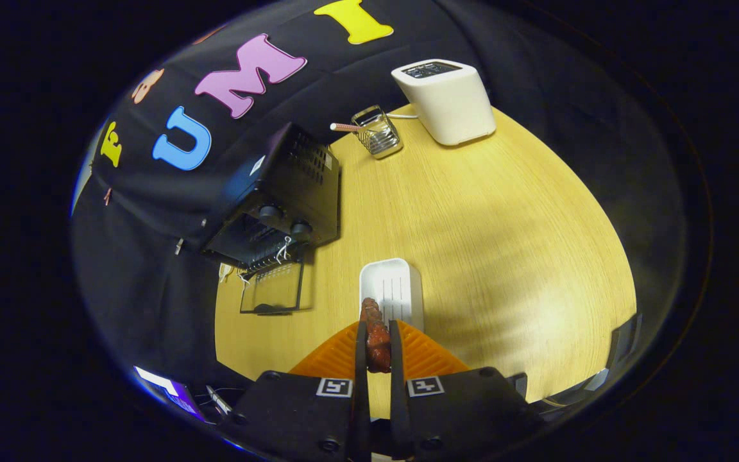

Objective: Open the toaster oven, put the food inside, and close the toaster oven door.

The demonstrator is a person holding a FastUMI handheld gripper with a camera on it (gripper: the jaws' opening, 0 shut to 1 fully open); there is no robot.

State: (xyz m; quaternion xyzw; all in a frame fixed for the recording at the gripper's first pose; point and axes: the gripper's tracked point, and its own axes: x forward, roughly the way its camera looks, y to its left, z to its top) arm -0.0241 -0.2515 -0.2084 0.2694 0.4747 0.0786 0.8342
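While partly hidden, food (376,337) sits clamped in the claw (378,330).

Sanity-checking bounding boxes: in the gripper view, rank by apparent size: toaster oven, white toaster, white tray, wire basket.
1. toaster oven, door open
2. white toaster
3. white tray, partly hidden by the gripper, so toaster versus tray is unsure
4. wire basket
The gripper holds the reddish food piece between its fingers.

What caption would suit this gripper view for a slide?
Gripper shut on reddish food piece above white tray, toaster oven door open.
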